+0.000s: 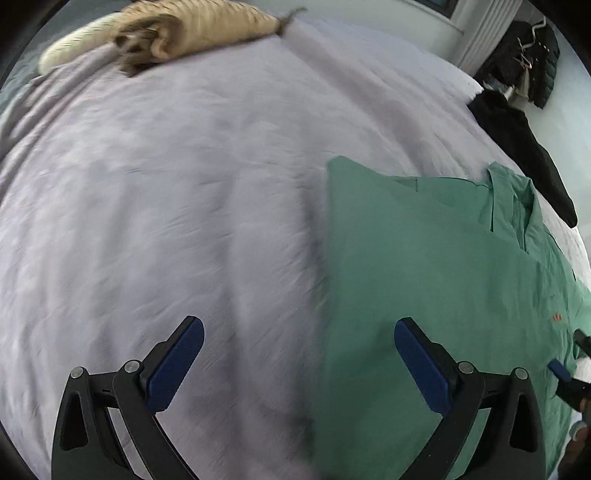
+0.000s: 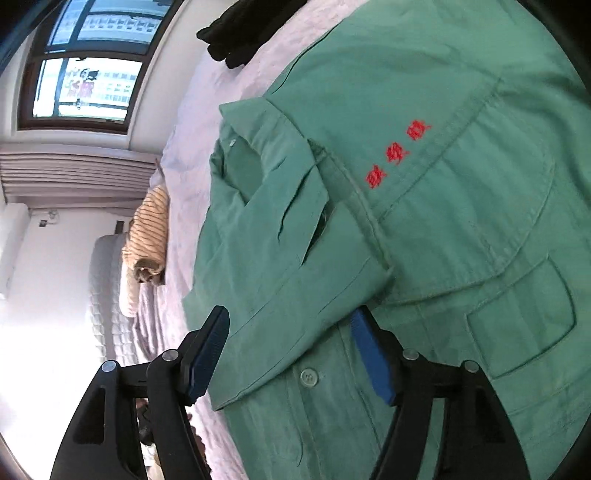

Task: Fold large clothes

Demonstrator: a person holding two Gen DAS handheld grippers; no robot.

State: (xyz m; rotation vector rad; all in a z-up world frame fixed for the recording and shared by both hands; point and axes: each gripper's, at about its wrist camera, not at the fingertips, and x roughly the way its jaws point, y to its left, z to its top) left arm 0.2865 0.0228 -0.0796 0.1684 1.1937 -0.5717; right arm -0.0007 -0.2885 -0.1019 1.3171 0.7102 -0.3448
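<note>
A large green work shirt (image 1: 424,266) lies spread on the pale lilac bed sheet (image 1: 166,192), one side folded over its front. In the right wrist view the shirt (image 2: 424,206) fills the frame, with red embroidered characters (image 2: 399,153), a chest pocket (image 2: 517,325) and a button (image 2: 308,376). My left gripper (image 1: 299,354) is open and empty above the shirt's left edge. My right gripper (image 2: 290,350) is open just above the folded sleeve, holding nothing; its blue tip also shows in the left wrist view (image 1: 559,369).
A folded beige striped garment (image 1: 192,33) lies at the far end of the bed, also in the right wrist view (image 2: 147,236). A black garment (image 1: 524,147) lies at the bed's right edge. Dark clothes (image 1: 524,55) hang beyond it. A window (image 2: 85,66) is behind.
</note>
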